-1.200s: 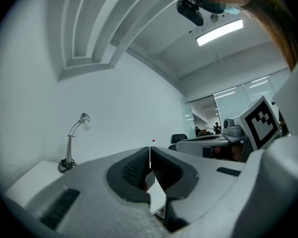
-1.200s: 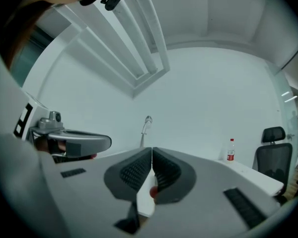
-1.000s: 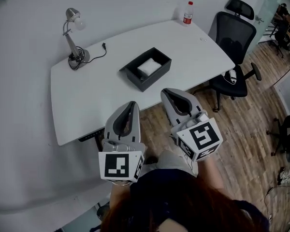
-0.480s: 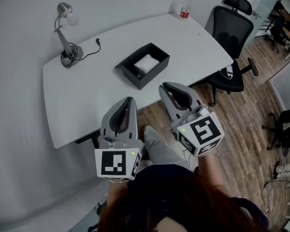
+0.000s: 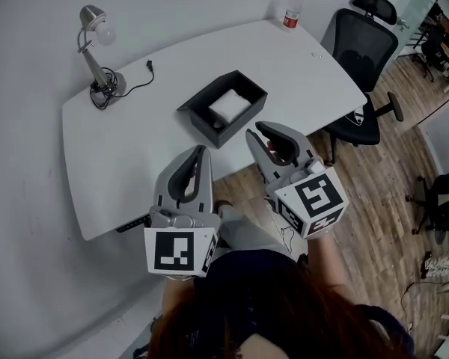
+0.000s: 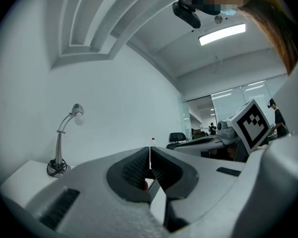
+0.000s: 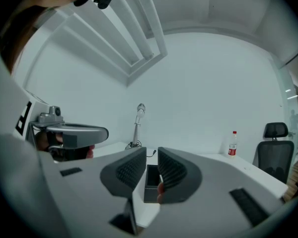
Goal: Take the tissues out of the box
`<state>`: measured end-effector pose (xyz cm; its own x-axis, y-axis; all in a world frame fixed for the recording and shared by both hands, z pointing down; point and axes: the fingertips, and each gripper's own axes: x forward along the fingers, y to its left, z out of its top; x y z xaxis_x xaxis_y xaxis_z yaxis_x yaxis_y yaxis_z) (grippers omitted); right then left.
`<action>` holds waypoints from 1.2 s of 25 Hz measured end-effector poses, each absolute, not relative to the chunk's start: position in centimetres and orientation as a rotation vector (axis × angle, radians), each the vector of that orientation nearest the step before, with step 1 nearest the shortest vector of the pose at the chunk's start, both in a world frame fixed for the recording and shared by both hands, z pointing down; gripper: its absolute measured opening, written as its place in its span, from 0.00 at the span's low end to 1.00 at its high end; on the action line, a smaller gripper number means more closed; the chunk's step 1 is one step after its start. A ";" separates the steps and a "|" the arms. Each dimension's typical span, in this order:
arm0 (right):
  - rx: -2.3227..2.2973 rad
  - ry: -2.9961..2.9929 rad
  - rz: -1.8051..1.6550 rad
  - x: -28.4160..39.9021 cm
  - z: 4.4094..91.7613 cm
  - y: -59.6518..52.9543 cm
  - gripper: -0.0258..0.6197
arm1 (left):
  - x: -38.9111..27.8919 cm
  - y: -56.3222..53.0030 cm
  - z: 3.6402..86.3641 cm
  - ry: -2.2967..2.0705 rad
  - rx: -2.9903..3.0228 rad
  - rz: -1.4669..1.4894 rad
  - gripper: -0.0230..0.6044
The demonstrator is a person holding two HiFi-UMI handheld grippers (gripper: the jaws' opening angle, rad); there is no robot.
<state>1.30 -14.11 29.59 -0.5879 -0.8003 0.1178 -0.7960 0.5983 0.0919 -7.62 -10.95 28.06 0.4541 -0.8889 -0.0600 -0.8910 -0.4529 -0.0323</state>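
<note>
On the white table [image 5: 127, 163], the black box [image 5: 198, 126] sits at twelve o'clock from the person, with the white tissues [image 5: 230, 105] lying flat inside. Short of it, at its six o'clock, the left gripper [image 5: 200, 152] is clenched empty, and the right gripper [image 5: 259, 133] has its jaws opening on nothing. The tissues look light, soft and tearable; a gentle pinch at the stack's near edge seems best.

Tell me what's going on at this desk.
A person holds a gripper in each hand near the front edge of the white table. The left gripper is shut and empty. The right gripper has its jaws opening, with nothing between them. Neither touches the black box, and the white tissues lie inside it, not yet taken out.
</note>
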 end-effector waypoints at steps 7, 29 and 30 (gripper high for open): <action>1.326 -2.655 -0.034 0.9 30.2 -17.3 0.19 | -7.6 -13.9 27.9 1.589 -2.634 0.025 0.08; 1.139 -2.484 0.005 -0.6 35.9 -25.1 0.33 | -7.5 -20.9 28.8 1.610 -2.700 0.019 0.08; 1.132 -2.476 0.007 -0.6 36.2 -25.5 0.33 | -7.6 -21.2 28.8 1.613 -2.701 0.018 0.08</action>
<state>-0.64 -25.47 36.16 -0.5827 -0.7226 0.3719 -0.7247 0.6691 0.1644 -7.59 -21.18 28.85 0.4742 -0.8804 -0.0074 -0.8803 -0.4743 0.0100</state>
